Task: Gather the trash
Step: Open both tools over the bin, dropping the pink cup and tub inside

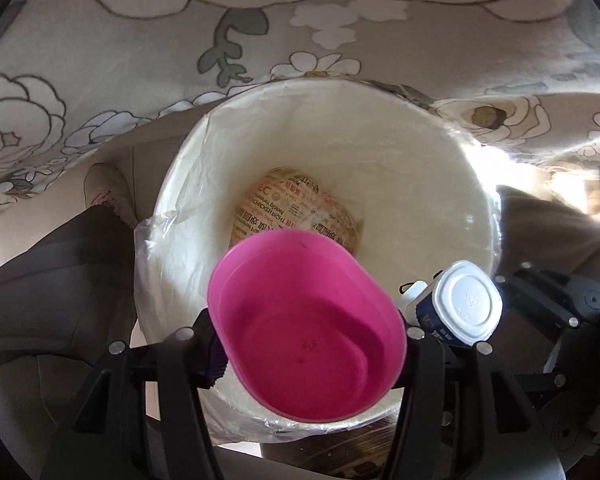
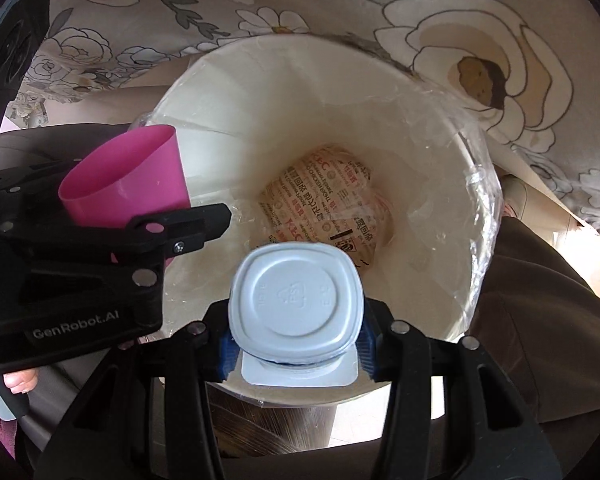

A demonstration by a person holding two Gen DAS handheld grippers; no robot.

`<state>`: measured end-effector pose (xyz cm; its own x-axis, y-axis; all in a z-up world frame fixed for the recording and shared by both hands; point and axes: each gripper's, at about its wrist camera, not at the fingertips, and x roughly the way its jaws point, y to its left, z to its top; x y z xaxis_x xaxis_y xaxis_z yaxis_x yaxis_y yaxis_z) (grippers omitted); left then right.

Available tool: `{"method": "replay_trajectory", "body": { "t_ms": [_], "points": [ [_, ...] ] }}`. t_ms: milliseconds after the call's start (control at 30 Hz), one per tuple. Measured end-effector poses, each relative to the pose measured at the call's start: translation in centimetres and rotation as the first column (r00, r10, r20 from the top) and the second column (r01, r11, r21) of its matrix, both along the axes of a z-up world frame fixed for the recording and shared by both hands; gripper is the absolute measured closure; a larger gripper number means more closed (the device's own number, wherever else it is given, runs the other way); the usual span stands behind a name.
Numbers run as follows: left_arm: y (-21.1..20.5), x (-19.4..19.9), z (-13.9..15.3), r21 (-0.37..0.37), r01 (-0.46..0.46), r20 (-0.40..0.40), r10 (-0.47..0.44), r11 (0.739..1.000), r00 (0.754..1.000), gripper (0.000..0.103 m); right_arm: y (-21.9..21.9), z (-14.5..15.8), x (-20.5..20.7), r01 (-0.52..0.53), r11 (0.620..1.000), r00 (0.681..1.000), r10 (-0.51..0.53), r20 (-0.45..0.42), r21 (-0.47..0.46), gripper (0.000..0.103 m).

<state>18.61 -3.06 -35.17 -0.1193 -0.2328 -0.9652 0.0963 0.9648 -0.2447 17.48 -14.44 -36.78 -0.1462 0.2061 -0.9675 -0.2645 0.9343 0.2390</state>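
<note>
With a printed wrapper [image 2: 324, 208] already lying in the lined bin [image 1: 452, 184], the left gripper [image 1: 306, 344] clamps a pink cup [image 1: 308, 320] and the right gripper [image 2: 296, 344] a white yogurt pot [image 2: 296, 300] above it, both apparently awaiting release.

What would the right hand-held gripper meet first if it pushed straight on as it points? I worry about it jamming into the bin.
Holding the yogurt cup, the right hand-held gripper points down into the bin. Probably the printed wrapper at the bottom comes first; depth is unclear.
</note>
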Motion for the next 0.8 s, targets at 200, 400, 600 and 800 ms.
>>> {"method": "replay_trajectory", "body": {
  "t_ms": [200, 400, 600, 800],
  "points": [
    [0.1, 0.4, -1.3, -0.011, -0.008, -0.026, 0.008, 1.000, 1.000, 0.044, 0.4, -1.5, 0.4, 0.004, 1.000, 1.000, -0.004, -0.001, -0.004, 0.055],
    [-0.2, 0.4, -2.3, -0.005, -0.006, -0.041, 0.006, 1.000, 0.999, 0.044, 0.4, -1.8, 0.4, -0.008, 1.000, 1.000, 0.008, 0.009, -0.022, 0.054],
    [-0.1, 0.6, -2.6, 0.001, -0.022, -0.053, 0.022, 1.000, 0.998, 0.034, 0.1, -1.9, 0.6, 0.009, 1.000, 1.000, -0.009, -0.002, -0.016, 0.054],
    [0.0, 0.4, -2.2, -0.003, -0.020, -0.042, 0.020, 1.000, 0.999, 0.031, 0.3, -1.4, 0.4, 0.007, 1.000, 1.000, -0.007, 0.018, -0.012, 0.054]
  ]
}}
